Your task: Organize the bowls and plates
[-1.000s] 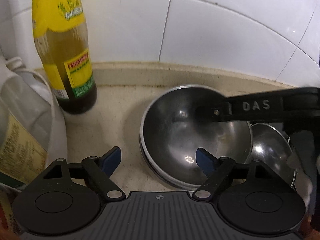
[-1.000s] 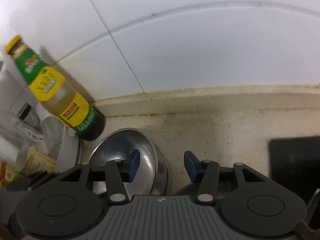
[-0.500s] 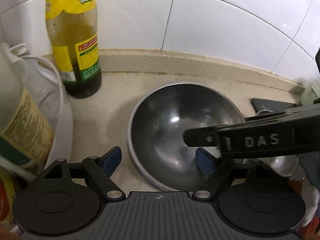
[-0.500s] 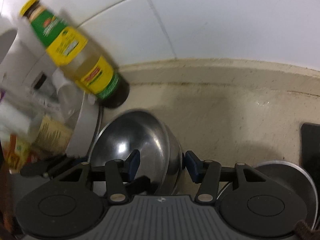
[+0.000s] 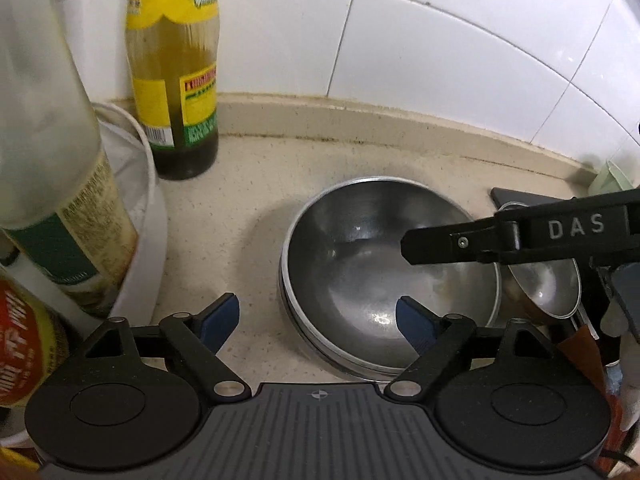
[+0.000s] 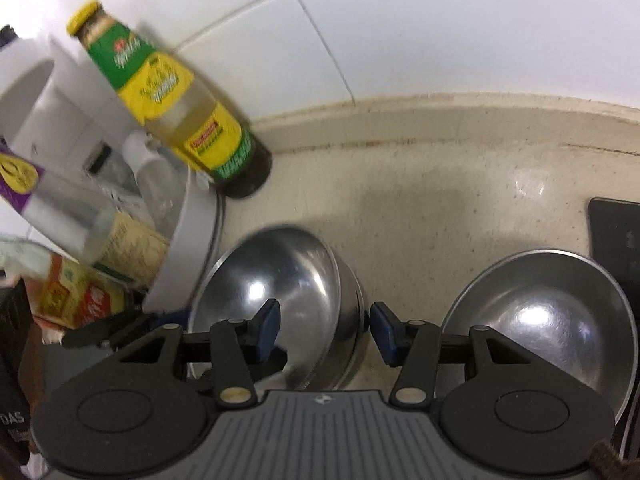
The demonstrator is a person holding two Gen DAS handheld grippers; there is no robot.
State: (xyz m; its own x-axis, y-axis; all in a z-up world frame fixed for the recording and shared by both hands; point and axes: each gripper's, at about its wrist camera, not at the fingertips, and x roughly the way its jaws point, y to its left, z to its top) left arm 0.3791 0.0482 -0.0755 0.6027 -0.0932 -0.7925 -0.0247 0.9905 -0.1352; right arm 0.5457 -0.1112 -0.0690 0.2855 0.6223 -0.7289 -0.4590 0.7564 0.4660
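Beige counter point(image 5: 240, 208): nested steel bowls point(image 5: 384, 264), both the left gripper point(image 5: 318, 318) and right gripper point(image 6: 324, 330) apart, empty-jawed.

A tall bottle point(image 5: 174, 80) with a yellow-and-green label and a yellow cap stands upright in the back corner of a speckled beige surface point(image 5: 240, 220), just before a white tiled wall point(image 5: 440, 40). A raised beige lip point(image 5: 360, 116) runs along the foot of the wall, dark grime in its seam. To the left, a white tub point(image 5: 148, 216) holds a clear bottle point(image 5: 48, 128) with a pale label, and a red-labelled container point(image 5: 20, 352) sits nearest the lens. From the right wrist view, a purple-and-yellow label point(image 6: 16, 176) and yellow-red packets point(image 6: 76, 296) crowd that same tub. A flat black slab point(image 6: 616, 236) lies at the far right, with a pale green object point(image 5: 610, 178) just beyond it by the wall.
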